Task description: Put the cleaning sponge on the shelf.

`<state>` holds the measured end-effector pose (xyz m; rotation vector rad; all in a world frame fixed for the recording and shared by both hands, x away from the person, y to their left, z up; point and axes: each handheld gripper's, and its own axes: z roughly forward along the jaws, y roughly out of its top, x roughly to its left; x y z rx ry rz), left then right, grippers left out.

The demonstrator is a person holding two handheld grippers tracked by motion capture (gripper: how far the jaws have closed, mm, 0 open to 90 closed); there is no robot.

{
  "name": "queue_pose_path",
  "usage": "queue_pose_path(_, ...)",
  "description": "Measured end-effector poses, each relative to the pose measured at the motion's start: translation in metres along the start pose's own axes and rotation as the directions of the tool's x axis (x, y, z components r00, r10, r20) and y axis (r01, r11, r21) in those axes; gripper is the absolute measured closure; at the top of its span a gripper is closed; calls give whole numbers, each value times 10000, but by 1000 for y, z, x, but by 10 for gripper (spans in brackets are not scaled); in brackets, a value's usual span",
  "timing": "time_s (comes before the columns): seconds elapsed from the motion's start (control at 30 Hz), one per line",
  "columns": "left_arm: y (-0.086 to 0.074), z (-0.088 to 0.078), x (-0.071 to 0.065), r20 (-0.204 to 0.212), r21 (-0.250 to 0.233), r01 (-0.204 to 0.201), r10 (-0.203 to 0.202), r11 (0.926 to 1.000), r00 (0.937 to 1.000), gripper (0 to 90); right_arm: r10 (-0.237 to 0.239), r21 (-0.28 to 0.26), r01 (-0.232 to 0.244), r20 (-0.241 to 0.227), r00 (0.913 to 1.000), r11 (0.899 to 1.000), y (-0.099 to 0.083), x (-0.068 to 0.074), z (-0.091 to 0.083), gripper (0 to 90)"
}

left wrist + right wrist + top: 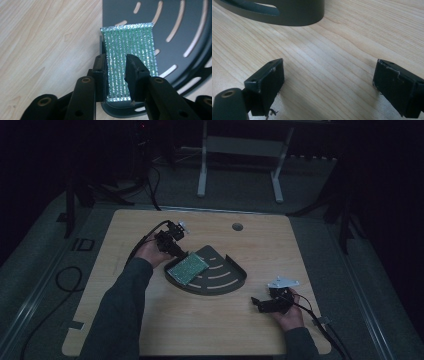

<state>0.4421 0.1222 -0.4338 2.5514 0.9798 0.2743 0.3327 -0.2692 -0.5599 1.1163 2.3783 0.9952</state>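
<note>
On the wooden tabletop [150, 320] sits a dark fan-shaped slotted tray [227, 282], its far side lost in the dim overhead light. A shiny green mesh-like sheet [130, 50] lies at the tray's near-left corner, and in the high view [187, 268] it looks like a flat rectangle, though the gloom makes its material hard to judge. The left tool [116, 75] is closed on this sheet, one jaw beneath and one on top; the sheet's near end is hidden behind the jaws. The left hand [150, 252] holds that tool beside the tray. The right tool [328, 87] hangs low over bare wood with its jaws spread wide, holding nothing, near the tray's curved wall [287, 15], which is cut off at the top edge.
</note>
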Motion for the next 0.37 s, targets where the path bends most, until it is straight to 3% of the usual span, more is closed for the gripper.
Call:
queue_pose_path(0.13, -5, -11, 2, 416, -421, 361, -343, 9985, 9985, 677, -6, -3, 6, -1, 10000, 10000, 0, 0, 0, 97)
queue_pose_path(0.2, -11, -16, 5, 823, -748, 688, -626, 9948, 9946, 668, -2, -1, 2, -1, 10000, 10000, 0, 0, 0, 97)
queue_pose_path(0.37, -33, -25, 9, 1098, -1407, 1197, -1047, 9828, 9884, 646, -19, 0, 19, -1, 10000, 10000, 0, 0, 0, 97)
